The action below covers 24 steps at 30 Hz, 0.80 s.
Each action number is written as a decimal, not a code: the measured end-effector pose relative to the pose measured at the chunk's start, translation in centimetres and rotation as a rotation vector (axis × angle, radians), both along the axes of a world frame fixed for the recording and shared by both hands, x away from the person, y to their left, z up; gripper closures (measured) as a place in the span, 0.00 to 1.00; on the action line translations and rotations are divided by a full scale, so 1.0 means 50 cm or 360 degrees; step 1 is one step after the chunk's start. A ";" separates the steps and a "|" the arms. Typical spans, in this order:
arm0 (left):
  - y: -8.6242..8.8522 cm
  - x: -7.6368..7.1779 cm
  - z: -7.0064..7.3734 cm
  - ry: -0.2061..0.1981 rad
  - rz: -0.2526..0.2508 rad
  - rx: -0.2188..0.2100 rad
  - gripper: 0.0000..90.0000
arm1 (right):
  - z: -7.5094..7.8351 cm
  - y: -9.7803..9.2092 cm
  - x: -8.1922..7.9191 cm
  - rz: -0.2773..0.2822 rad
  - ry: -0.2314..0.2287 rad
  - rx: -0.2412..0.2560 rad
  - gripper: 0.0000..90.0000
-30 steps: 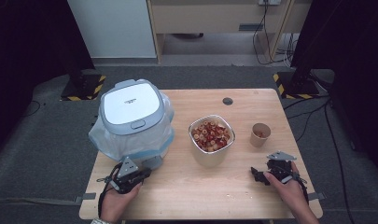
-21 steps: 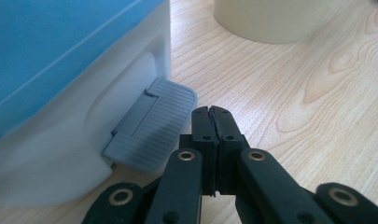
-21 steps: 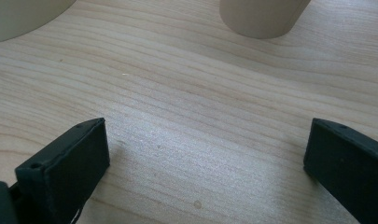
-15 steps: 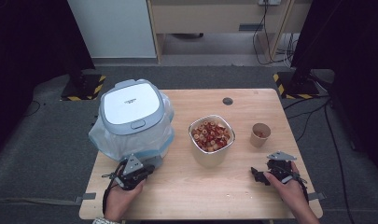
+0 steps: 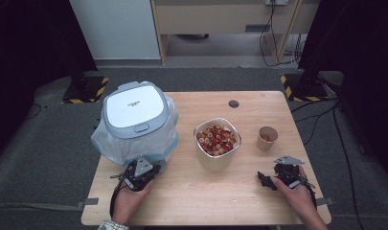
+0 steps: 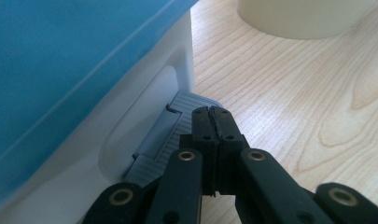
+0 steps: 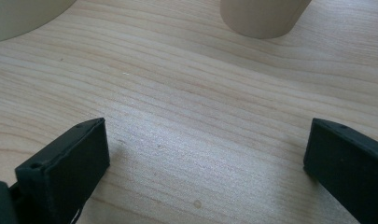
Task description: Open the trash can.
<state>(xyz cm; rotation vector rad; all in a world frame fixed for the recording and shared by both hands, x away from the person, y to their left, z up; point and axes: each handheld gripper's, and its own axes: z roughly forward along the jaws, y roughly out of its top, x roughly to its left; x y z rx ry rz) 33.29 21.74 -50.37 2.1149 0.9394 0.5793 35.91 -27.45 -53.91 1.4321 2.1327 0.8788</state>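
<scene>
The left claw [image 5: 142, 168], its jaws pressed together with nothing held between them, is seen at the lower front of the lidded white bin [image 5: 136, 120], which stands at the left of the surface [image 5: 201, 201]. In the left gripper view the tips [image 6: 211, 122] lie just before the grey ribbed latch [image 6: 177, 122], which runs obliquely along the bin's base wall, ahead and slightly left. The left hand is by far the nearer. The right claw [image 5: 267, 179] rests well apart, jaws spread wide and empty, short of the bowl [image 5: 217, 143] and cup [image 5: 267, 138]. Compared with a second earlier, the left claw has been advanced up against the bin.
</scene>
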 end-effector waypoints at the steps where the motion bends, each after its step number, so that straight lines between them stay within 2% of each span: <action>1: 0.000 0.000 0.000 0.0000 0.0000 0.0000 0.98 | 0.000 0.000 0.000 0.0000 0.0000 0.0000 0.01; 5: -0.001 0.005 -0.004 -0.0022 0.0026 0.0030 0.98 | 0.000 0.000 0.000 0.0000 0.0000 0.0000 0.01; 24: -0.007 0.007 -0.009 -0.0017 0.0031 0.0045 0.98 | 0.000 0.000 0.000 0.0002 0.0002 -0.0001 0.01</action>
